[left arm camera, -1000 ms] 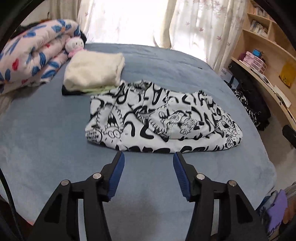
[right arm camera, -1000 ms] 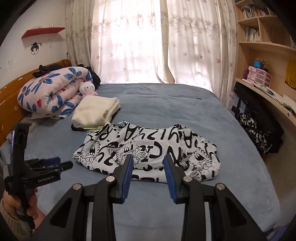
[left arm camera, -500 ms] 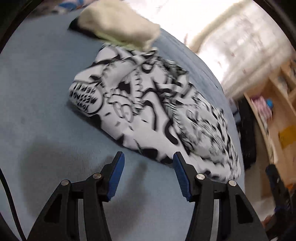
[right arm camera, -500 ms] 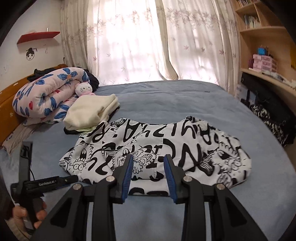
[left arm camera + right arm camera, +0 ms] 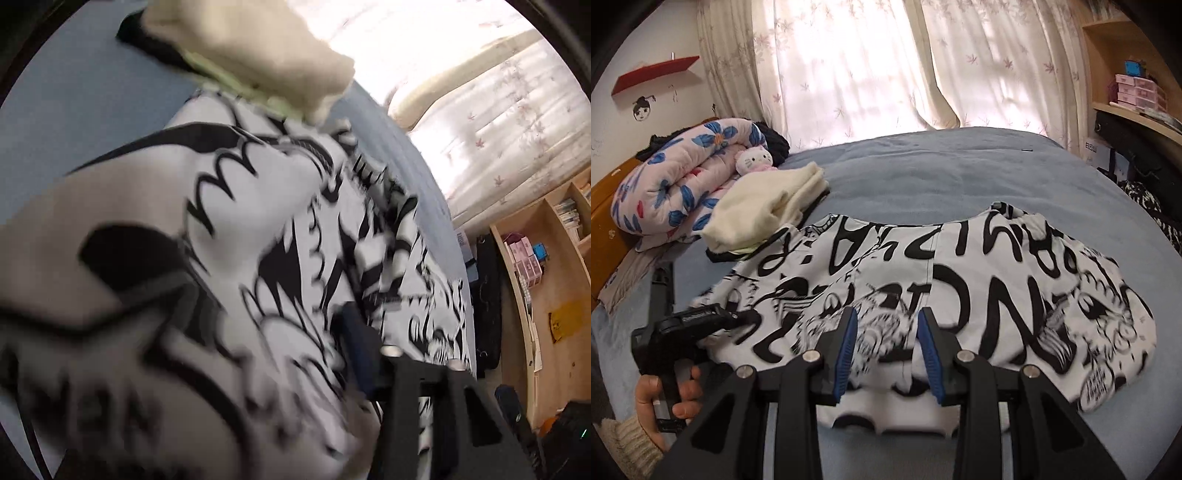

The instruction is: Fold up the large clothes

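Observation:
A white garment with black cartoon print lies spread on the blue bed. My right gripper is open, its blue-padded jaws over the garment's near edge. The left gripper, held in a hand, reaches into the garment's left end. In the left wrist view the garment fills the frame, blurred, and covers the left finger. Only the right finger shows, against the cloth.
A folded cream garment lies left of the printed one, touching it. A rolled floral quilt and a small plush toy sit by the wooden headboard. Wooden shelves and dark bags stand to the right.
The left gripper has moved forward from open bed into the garment's left end, and cloth now covers its left finger. The right gripper has moved closer, over the near edge.

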Available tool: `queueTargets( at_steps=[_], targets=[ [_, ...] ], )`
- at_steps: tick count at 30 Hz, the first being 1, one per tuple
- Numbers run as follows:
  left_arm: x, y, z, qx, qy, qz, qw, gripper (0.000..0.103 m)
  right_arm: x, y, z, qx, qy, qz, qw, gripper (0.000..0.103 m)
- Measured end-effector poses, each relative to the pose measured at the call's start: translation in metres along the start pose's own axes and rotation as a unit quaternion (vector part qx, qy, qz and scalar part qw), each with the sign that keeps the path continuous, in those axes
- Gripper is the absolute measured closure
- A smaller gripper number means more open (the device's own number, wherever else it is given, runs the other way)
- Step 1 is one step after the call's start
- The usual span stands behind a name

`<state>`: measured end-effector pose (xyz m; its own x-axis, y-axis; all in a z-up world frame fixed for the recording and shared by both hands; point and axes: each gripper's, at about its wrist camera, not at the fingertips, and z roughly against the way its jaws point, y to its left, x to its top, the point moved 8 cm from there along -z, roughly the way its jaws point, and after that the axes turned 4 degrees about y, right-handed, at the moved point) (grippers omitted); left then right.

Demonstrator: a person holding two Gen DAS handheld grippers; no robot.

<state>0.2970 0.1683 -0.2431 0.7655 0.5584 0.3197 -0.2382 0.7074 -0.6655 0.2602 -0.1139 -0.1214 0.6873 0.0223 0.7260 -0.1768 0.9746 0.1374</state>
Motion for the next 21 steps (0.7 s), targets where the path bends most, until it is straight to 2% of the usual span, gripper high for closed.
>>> queueTargets(
  at_steps=[2,6,8,10,12,16,21],
  targets=[
    [0.004,-0.005,0.003,-0.002,-0.027,-0.016,0.9995,0.077,0.015,-0.001,-0.013,-0.025,-0.005,0.014,1.000,0.069],
    [0.001,-0.008,0.006,0.012,-0.061,-0.032,0.9976,0.084,0.033,0.000,-0.043,-0.063,-0.008,0.041,0.997,0.074],
    [0.002,-0.007,0.011,0.018,-0.074,-0.031,0.9966,0.087,0.029,0.000,-0.063,-0.065,0.005,0.046,0.997,0.080],
    [0.001,-0.014,0.020,0.042,-0.091,-0.052,0.9936,0.088,0.010,-0.003,-0.091,-0.068,0.053,0.049,0.995,0.085],
    [0.000,-0.030,0.027,0.076,-0.117,-0.094,0.9858,0.089,-0.017,-0.008,-0.115,-0.074,0.101,0.057,0.990,0.086],
    [-0.003,-0.085,0.044,0.109,-0.167,-0.177,0.9638,0.092,-0.030,-0.007,-0.114,-0.080,0.091,0.076,0.990,0.086],
    [-0.008,-0.166,0.049,0.084,-0.192,-0.244,0.9468,0.094,-0.035,-0.022,-0.106,-0.015,0.094,0.021,0.995,0.086]
  ],
)
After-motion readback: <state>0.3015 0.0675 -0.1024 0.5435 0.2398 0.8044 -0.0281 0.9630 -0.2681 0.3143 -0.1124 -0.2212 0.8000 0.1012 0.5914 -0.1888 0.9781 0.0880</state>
